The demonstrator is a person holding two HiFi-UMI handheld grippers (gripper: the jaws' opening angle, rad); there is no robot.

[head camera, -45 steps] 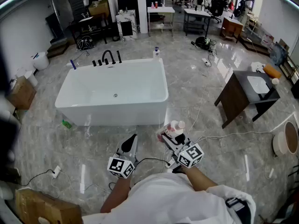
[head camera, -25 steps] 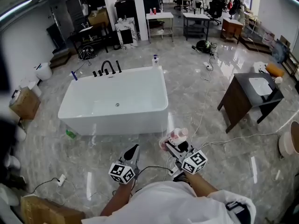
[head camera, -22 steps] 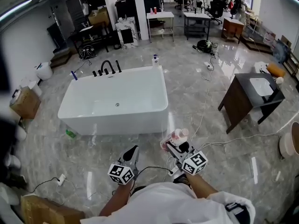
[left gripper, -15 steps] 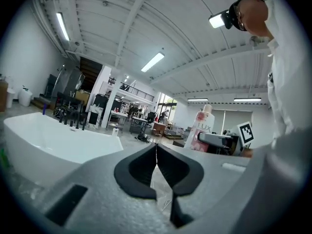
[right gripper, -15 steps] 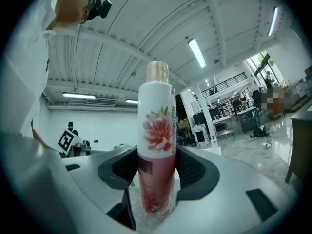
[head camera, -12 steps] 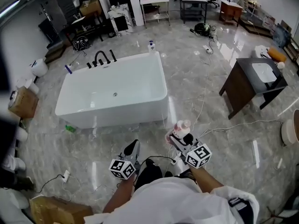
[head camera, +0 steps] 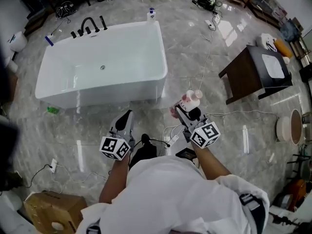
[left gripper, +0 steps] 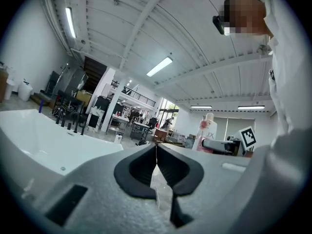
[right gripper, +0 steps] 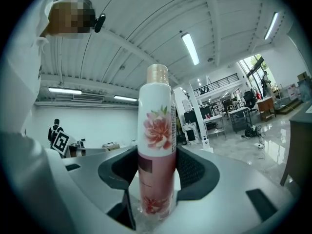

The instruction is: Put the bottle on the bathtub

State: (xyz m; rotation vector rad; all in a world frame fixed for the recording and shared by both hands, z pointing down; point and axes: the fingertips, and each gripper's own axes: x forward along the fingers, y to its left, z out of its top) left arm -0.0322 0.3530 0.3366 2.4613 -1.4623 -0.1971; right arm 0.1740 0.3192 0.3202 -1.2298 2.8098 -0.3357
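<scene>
A white and pink bottle with a flower print stands upright between the jaws of my right gripper, which is shut on it. In the head view the bottle sits at the tip of the right gripper, above the floor, to the right of the bathtub's near right corner. The white bathtub lies at the upper left, with black taps at its far rim. My left gripper is shut with nothing in it, its jaws touching in the left gripper view. The bottle shows there too, at the right.
A dark vanity with a white basin stands at the right. Cables run across the marble floor. A small bottle stands behind the tub, a green item in front of it. A cardboard box sits at lower left.
The person has stepped nearer the tub and the head view has tilted further down. Both grippers ride along, the right one still holding the bottle.
</scene>
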